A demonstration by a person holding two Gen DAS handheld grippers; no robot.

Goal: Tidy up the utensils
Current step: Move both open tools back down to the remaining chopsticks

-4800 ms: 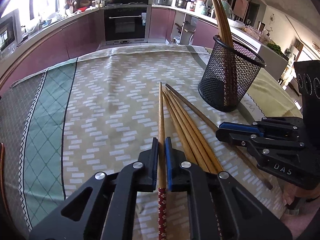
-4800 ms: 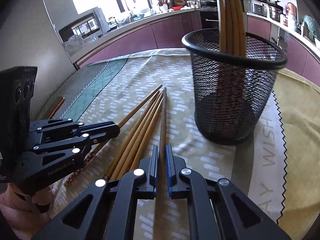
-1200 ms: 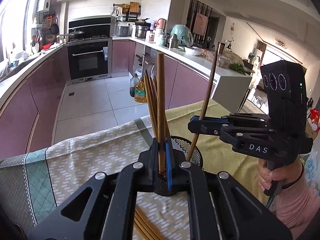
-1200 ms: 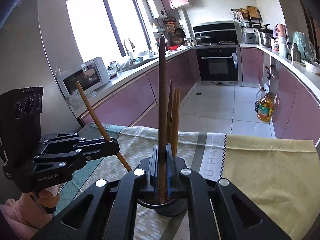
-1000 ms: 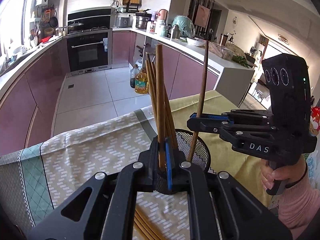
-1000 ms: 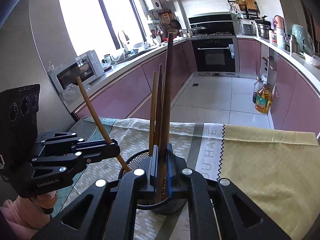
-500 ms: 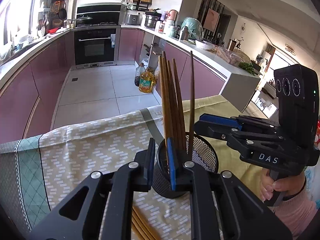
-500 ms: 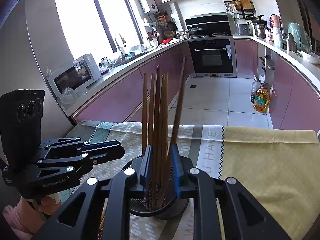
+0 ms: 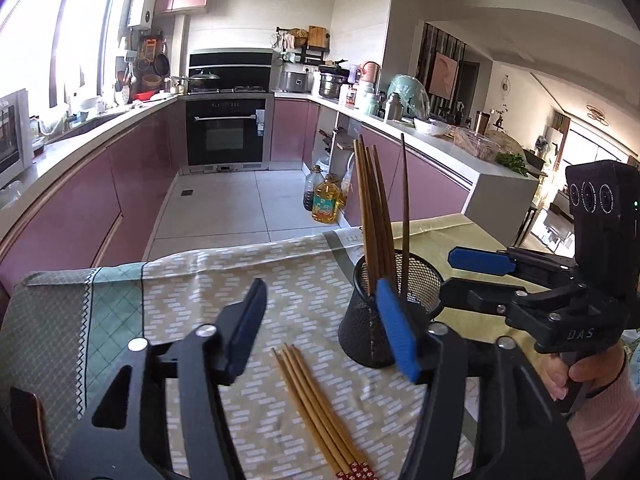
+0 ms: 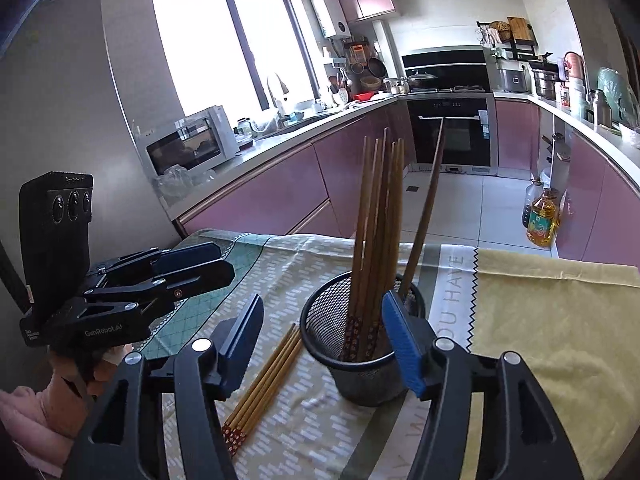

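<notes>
Tablecloth (image 9: 280, 280) lies bare left of cup (image 10: 360, 360); both jaws just opened, empty.

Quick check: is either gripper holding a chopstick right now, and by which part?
Nothing is held. The left gripper and right gripper have just opened, with nothing between their jaws; the chopsticks stand free in the mesh holder.

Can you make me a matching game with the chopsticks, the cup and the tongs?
Things:
1. loose chopsticks
2. mesh cup
3. left tongs
4. oil bottle

Places or states:
A. on the kitchen floor
B. open, holding nothing
C. lying flat on the tablecloth
D. standing on the table with chopsticks upright inside

Pairs: 1-C, 2-D, 3-B, 4-A
</notes>
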